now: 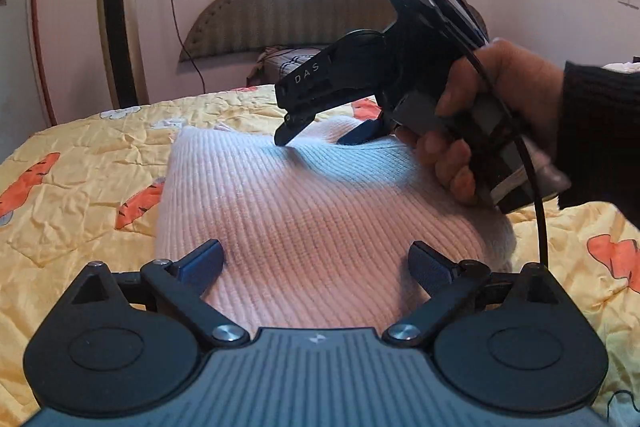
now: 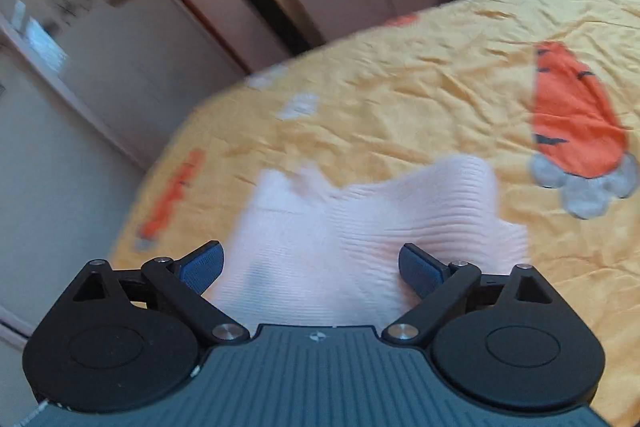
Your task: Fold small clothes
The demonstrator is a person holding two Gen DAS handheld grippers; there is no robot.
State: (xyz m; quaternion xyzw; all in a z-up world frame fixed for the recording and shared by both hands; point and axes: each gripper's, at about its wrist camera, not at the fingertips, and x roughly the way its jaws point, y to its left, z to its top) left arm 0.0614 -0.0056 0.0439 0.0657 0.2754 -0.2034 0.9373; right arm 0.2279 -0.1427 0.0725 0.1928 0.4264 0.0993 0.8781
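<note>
A pale pink ribbed knit garment (image 1: 304,211) lies folded on the yellow bed cover. My left gripper (image 1: 316,261) is open just above its near edge, one finger on each side, holding nothing. My right gripper (image 1: 320,137) comes in from the right in the left wrist view, open, its fingertips (image 1: 282,139) touching the far part of the garment. In the blurred right wrist view the right gripper (image 2: 312,263) is open over the same pink garment (image 2: 360,227), with nothing between its pads.
The bed has a yellow cover with orange carrot prints (image 1: 80,187), also visible in the right wrist view (image 2: 400,99). A padded headboard (image 1: 312,7) and a gold tower fan (image 1: 118,23) stand by the pink wall. The bed's left edge is close.
</note>
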